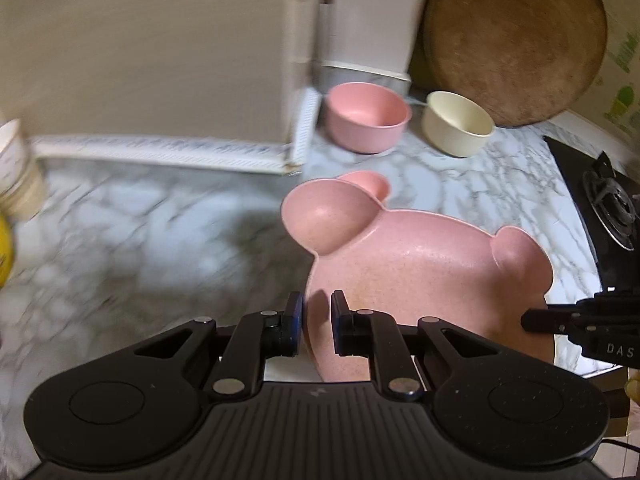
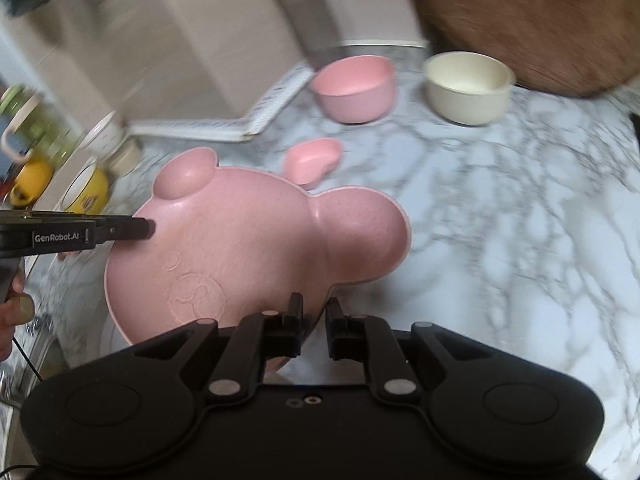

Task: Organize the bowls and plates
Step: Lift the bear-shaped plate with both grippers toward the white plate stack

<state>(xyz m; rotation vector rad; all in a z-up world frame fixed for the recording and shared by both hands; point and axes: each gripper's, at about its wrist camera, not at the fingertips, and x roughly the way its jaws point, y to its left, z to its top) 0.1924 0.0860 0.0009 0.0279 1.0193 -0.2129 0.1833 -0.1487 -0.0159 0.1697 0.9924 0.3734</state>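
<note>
A bear-shaped plate (image 2: 248,248) is held above the counter (image 2: 500,240), the left gripper (image 1: 316,324) clamped on one edge and the right gripper (image 2: 314,330) on the opposite edge. Beyond it, a small heart-shaped dish (image 2: 314,160) sits on the counter. Farther back, two bowls (image 1: 366,118) (image 1: 458,122) stand side by side, a cardboard box (image 1: 160,60) to their left, a round board (image 1: 516,40) leaning behind.

Right gripper (image 2: 314,322) fingers clamp pink animal-shaped plate (image 2: 248,248) rim, plate tilted above marble bench (image 2: 520,220). Left gripper (image 2: 150,228) grips opposite edge. Pink bowl (image 2: 354,88) & cream bowl (image 2: 466,86) behind.
</note>
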